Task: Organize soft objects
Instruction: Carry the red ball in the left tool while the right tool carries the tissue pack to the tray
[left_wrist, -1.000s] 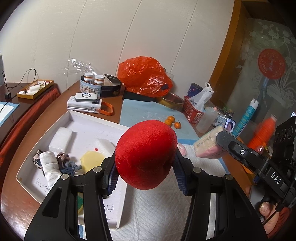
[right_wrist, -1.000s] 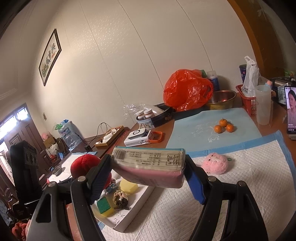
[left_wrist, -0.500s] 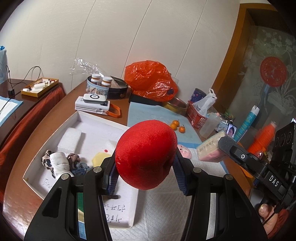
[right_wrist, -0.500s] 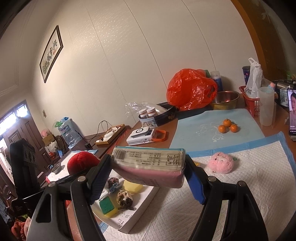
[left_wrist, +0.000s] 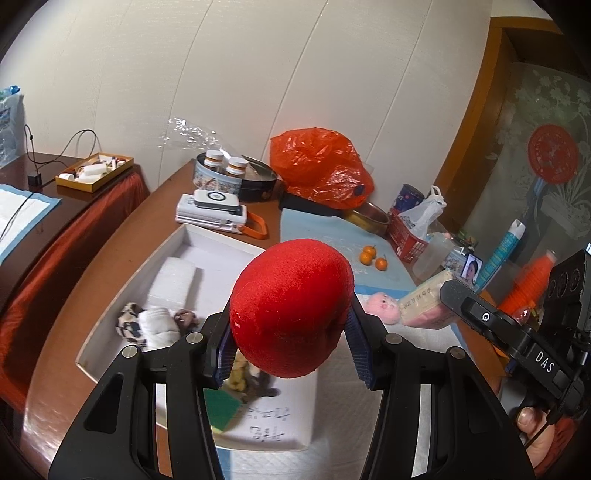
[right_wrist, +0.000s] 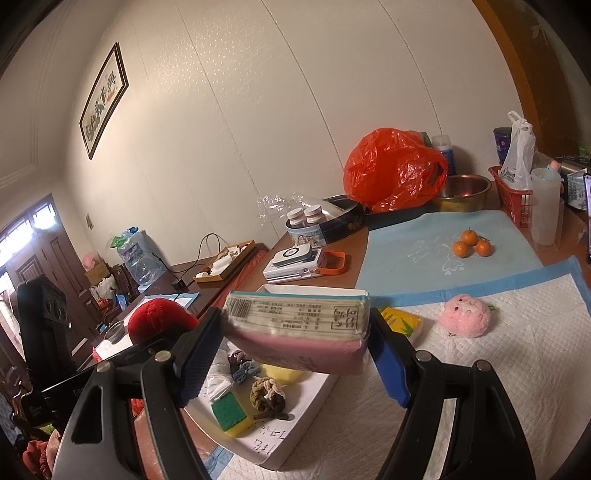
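We see the brown bench (left_wrist: 110, 254) carrying a quilted white pad (right_wrist: 517, 369), and on the pad's near-left part a shallow white tray (left_wrist: 207, 240). Inside the tray lie a white foam block (left_wrist: 173, 280), a green-and-yellow sponge (right_wrist: 231, 413), rolled cloth bundles (right_wrist: 267, 395) and a yellow pad (right_wrist: 280, 373). Above the tray's near side, our left gripper (left_wrist: 291, 339) has its jaws pressed on a red plush ball (left_wrist: 291, 306), which hangs clear of the tray floor. Our right gripper (right_wrist: 295, 347) has its jaws clamped on the two ends of a pink tissue pack (right_wrist: 299, 332), held level above the tray's right edge. On the pad to the right rests a small pink plush toy (right_wrist: 467, 317), apart from both grippers. Farther back, three oranges (right_wrist: 472, 243) sit on a blue mat (right_wrist: 443, 254).
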